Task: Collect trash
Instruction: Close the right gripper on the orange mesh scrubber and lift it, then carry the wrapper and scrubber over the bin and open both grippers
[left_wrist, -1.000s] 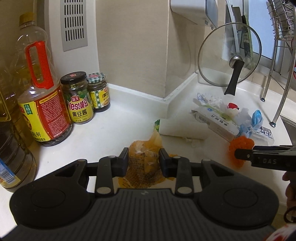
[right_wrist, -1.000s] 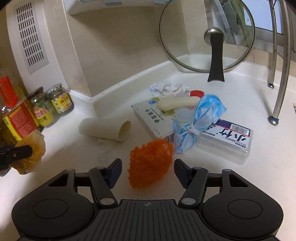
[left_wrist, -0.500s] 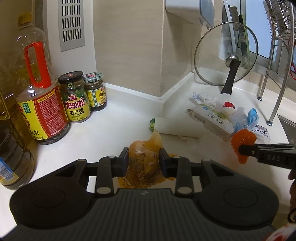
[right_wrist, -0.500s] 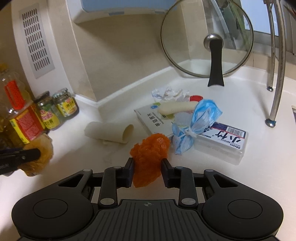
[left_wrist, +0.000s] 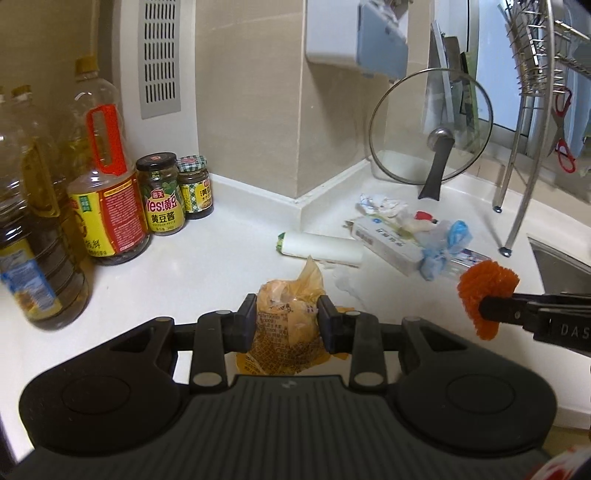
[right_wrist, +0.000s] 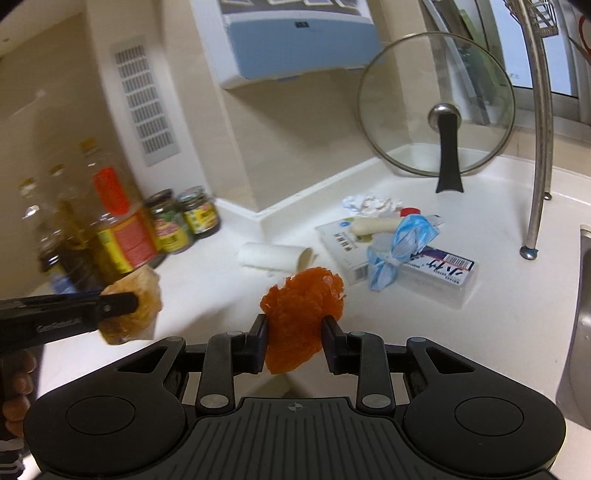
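My left gripper (left_wrist: 287, 320) is shut on a crumpled yellow snack wrapper (left_wrist: 286, 317) and holds it above the white counter (left_wrist: 207, 266); it also shows at the left of the right wrist view (right_wrist: 131, 306). My right gripper (right_wrist: 294, 334) is shut on an orange mesh ball (right_wrist: 301, 314), lifted off the counter; it shows at the right of the left wrist view (left_wrist: 485, 291). More trash lies further back: a white paper roll (right_wrist: 273, 255), a white carton (right_wrist: 341, 247), a knotted blue bag (right_wrist: 400, 245), crumpled tissue (right_wrist: 371, 203) and a clear plastic box (right_wrist: 441, 275).
Oil bottles (left_wrist: 105, 188) and two sauce jars (left_wrist: 162, 192) stand at the left wall. A glass pot lid (right_wrist: 437, 107) leans in the back corner. A metal dish rack leg (right_wrist: 537, 147) and the sink edge (right_wrist: 581, 332) are at the right.
My right gripper closed on the orange mesh ball and lifted it off the counter. Both grippers rose and pulled back with their loads.
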